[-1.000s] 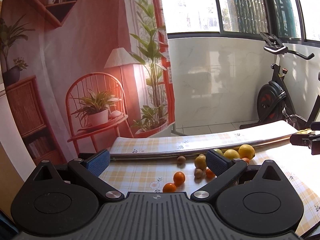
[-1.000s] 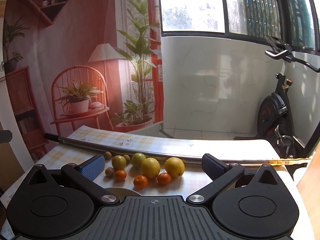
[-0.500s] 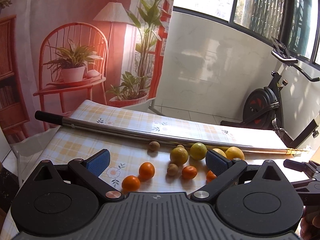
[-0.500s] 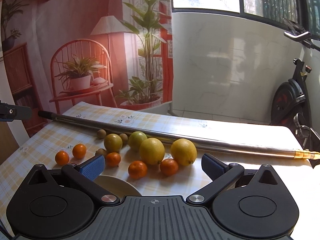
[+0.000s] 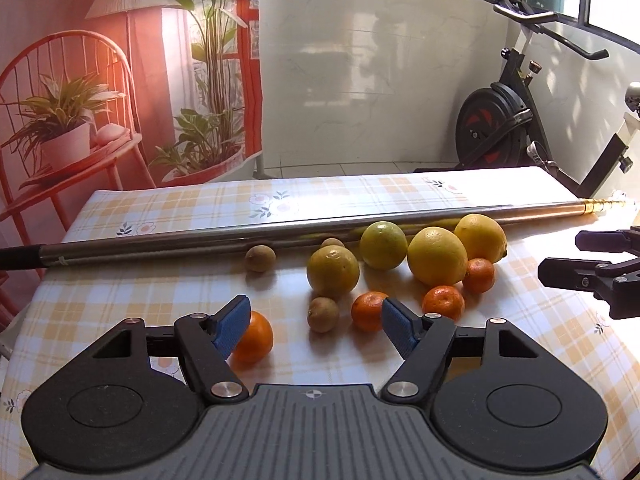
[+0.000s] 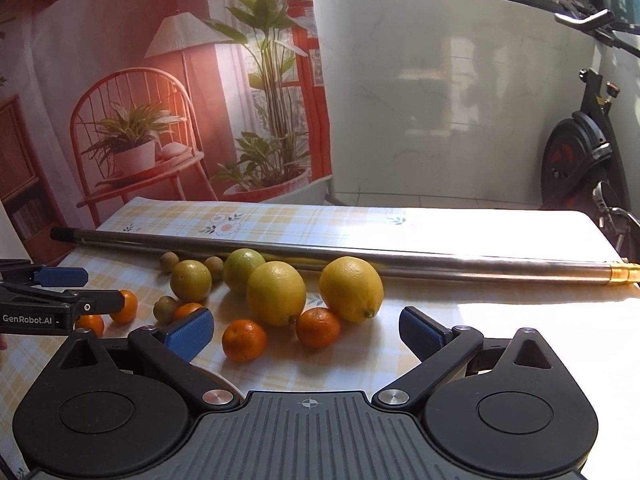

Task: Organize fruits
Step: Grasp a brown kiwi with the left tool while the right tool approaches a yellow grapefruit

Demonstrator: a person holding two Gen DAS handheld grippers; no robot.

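Note:
Fruit lies in a cluster on the checked tablecloth (image 5: 120, 292). There are two yellow lemons (image 6: 276, 293) (image 6: 351, 289), two greenish citrus (image 5: 333, 272) (image 5: 383, 245), several tangerines (image 5: 252, 336) (image 6: 244, 340) and small brown fruits (image 5: 323, 314). My left gripper (image 5: 315, 322) hovers open just short of the cluster, one tangerine beside its left pad and a brown fruit ahead between the pads. My right gripper (image 6: 306, 334) is open with nothing in it, and two tangerines and the lemons sit just ahead of it. Each gripper shows at the edge of the other's view.
A long metal pole (image 5: 280, 236) lies across the table right behind the fruit. A pale bowl rim (image 6: 218, 380) peeks from under the right gripper's left finger. An exercise bike (image 5: 500, 120) and a printed backdrop (image 5: 120, 80) stand beyond the table's far edge.
Both grippers have tilted down and come closer to the fruit, which now looms larger. The left gripper's jaws have narrowed somewhat; the right gripper's opening is unchanged.

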